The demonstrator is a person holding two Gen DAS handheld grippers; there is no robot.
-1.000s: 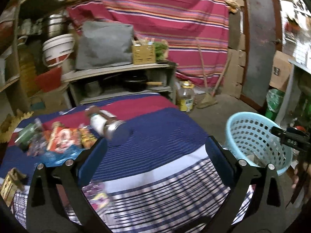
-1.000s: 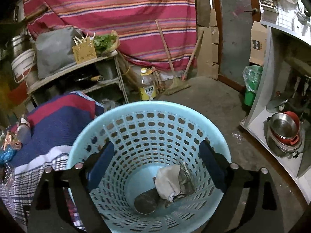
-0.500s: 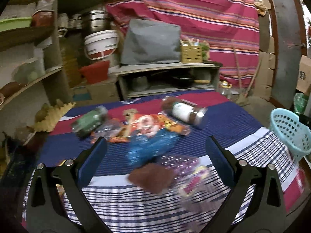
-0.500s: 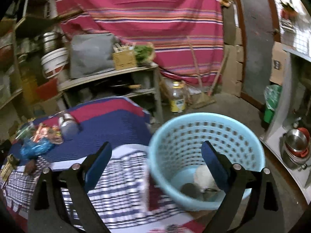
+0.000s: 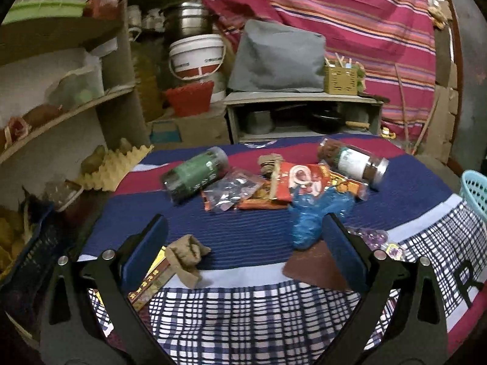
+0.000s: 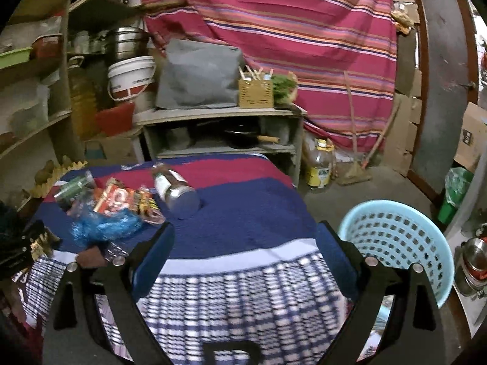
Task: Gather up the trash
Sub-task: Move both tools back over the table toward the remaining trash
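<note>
Trash lies on the cloth-covered table: a green jar, a brown-capped jar, red snack wrappers, a crumpled blue bag, a tan wad and a brown flat piece. My left gripper is open and empty above the table's near side. My right gripper is open and empty over the table's right part, left of the light-blue basket. The pile also shows in the right wrist view.
Shelves with pots, a white bucket and a grey bag stand behind the table. A yellow-labelled bottle and a broom are on the floor by the striped curtain. Metal bowls sit at the right.
Both grippers swung left from the basket toward the table. The right gripper left its place over the basket; the left now faces the trash pile.
</note>
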